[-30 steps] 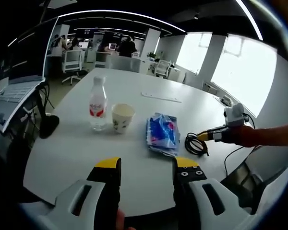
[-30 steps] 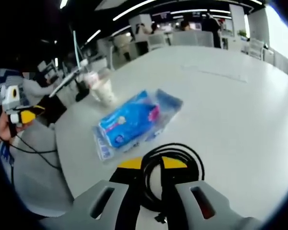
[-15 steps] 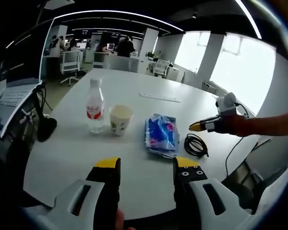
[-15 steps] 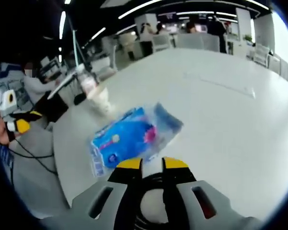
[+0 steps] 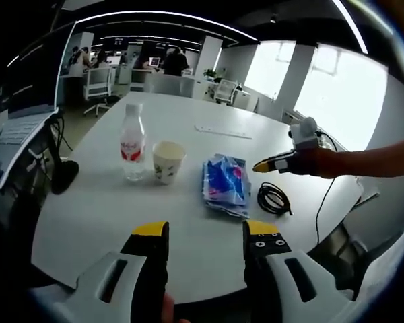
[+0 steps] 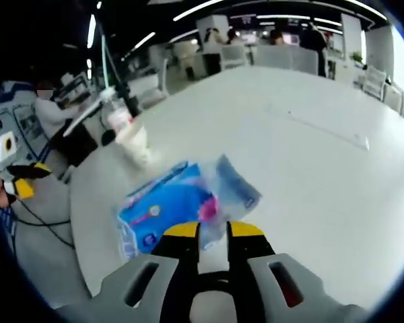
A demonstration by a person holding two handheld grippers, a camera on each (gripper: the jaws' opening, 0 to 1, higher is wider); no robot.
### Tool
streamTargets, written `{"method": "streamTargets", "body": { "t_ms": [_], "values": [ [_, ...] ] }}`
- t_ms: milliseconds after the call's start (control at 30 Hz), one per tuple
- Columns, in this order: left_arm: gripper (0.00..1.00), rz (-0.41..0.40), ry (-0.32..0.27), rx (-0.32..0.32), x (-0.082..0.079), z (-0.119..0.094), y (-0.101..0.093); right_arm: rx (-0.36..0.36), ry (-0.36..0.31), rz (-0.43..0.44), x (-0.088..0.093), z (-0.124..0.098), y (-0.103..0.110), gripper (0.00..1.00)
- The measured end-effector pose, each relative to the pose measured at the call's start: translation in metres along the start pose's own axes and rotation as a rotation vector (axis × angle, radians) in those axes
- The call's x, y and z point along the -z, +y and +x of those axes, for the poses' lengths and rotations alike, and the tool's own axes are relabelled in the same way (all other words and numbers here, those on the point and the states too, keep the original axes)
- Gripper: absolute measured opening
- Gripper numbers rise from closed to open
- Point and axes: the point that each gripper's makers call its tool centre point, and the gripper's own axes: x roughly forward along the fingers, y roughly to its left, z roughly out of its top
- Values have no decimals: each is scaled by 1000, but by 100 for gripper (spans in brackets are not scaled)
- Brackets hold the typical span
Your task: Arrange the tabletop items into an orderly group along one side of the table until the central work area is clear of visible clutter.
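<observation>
In the left gripper view a clear water bottle (image 5: pixel 131 141) with a red label, a paper cup (image 5: pixel 167 161), a blue plastic packet (image 5: pixel 223 183) and a black cable coil (image 5: pixel 274 198) stand in a row across the white table (image 5: pixel 108 215). My left gripper (image 5: pixel 207 232) hovers near the front edge, open and empty. My right gripper (image 5: pixel 269 164) comes in from the right, just above the coil and apart from it. In the right gripper view its jaws (image 6: pixel 213 230) stand a narrow gap apart, empty, over the packet (image 6: pixel 168 208); the cup (image 6: pixel 136 145) and bottle (image 6: pixel 114 114) lie beyond.
A thin white strip (image 5: pixel 223 131) lies farther back on the table. A laptop (image 5: pixel 20 131) and a black round base (image 5: pixel 64 176) sit off the left edge. Office chairs and people stand in the background.
My right gripper has lifted off the cable coil and drawn back; the coil stays on the table beside the packet. The left gripper has barely moved.
</observation>
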Motion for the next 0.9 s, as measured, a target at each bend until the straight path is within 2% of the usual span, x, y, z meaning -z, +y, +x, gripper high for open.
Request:
{"method": "streamTargets", "body": {
  "t_ms": [633, 900],
  "values": [
    [43, -5, 7, 1, 4, -5, 4, 6, -10, 150, -26, 31, -3, 11],
    [43, -17, 1, -13, 7, -11, 7, -3, 2, 204, -25, 42, -2, 11]
  ]
}}
